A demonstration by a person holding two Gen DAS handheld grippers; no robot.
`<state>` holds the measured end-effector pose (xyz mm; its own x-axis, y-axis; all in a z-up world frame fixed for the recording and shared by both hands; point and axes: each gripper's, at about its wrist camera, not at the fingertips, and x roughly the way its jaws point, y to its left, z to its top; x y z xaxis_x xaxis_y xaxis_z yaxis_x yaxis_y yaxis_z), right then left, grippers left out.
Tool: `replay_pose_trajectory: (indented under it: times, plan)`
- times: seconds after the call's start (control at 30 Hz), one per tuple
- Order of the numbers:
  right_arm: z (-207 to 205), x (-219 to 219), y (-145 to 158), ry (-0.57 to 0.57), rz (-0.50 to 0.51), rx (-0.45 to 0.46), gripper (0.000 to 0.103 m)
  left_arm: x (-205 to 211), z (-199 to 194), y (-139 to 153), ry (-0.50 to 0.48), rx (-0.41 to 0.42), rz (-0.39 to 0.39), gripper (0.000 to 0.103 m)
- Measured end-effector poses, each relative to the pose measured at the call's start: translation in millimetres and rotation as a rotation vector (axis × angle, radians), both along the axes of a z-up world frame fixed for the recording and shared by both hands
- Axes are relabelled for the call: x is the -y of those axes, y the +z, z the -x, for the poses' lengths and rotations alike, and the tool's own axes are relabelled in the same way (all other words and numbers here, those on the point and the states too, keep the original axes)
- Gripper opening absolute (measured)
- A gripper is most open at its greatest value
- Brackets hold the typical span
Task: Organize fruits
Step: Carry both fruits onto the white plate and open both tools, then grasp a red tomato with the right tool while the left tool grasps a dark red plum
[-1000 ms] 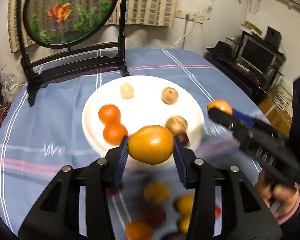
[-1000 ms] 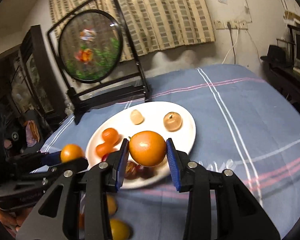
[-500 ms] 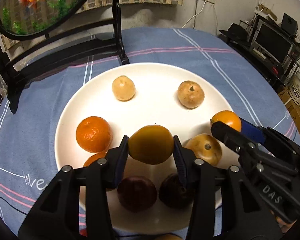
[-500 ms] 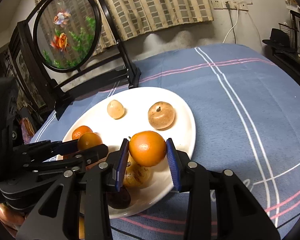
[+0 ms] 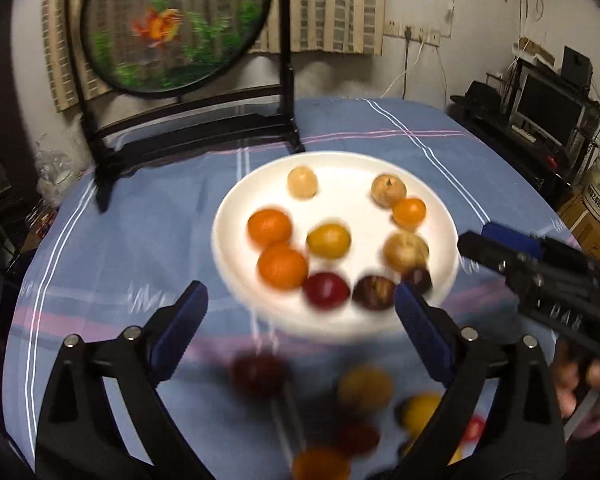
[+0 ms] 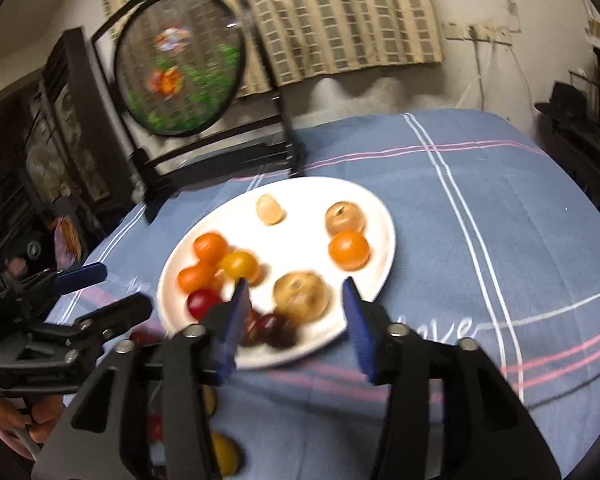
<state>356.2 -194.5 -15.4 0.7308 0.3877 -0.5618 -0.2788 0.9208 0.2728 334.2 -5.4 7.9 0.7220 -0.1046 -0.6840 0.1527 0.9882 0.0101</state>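
The yellow-orange fruit (image 5: 328, 241) and small orange (image 6: 348, 250) lie on the white plate (image 5: 236, 208), released. Both look light, round and smooth, likely to roll; take them across the widest middle. Left gripper (image 5: 300, 320) has just opened wide, empty; right gripper (image 6: 296, 312) has just parted, empty.

White plate (image 5: 440, 216) mid-table with ten fruits, yellow-orange fruit (image 5: 328, 241) at centre, left gripper (image 5: 300, 312) just opened, empty, near plate's front rim
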Motion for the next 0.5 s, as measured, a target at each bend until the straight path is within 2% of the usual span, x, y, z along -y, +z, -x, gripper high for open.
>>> replay_pose_trajectory:
  times: [0.03,0.13,0.23,0.3,0.4,0.5]
  plan:
    - [13,-2,-2,0.011,0.015,0.014,0.060,-4,13,-4,0.005,-0.001,0.005,0.097]
    - [37,-5,-10,0.030,0.043,0.014,0.060,-13,54,-18,-0.010,-0.029,0.034,0.097]
    - [61,-2,-22,0.048,0.050,-0.021,0.060,-24,91,-34,-0.020,-0.015,0.117,0.099]
    - [73,0,-25,0.060,0.054,-0.025,0.060,-26,105,-45,0.007,-0.054,0.109,0.099]
    - [89,1,-28,0.083,0.071,-0.034,0.060,-23,117,-50,-0.017,-0.041,0.115,0.099]
    - [98,-1,-34,0.126,0.073,-0.068,0.060,-17,122,-52,-0.023,-0.035,0.062,0.099]
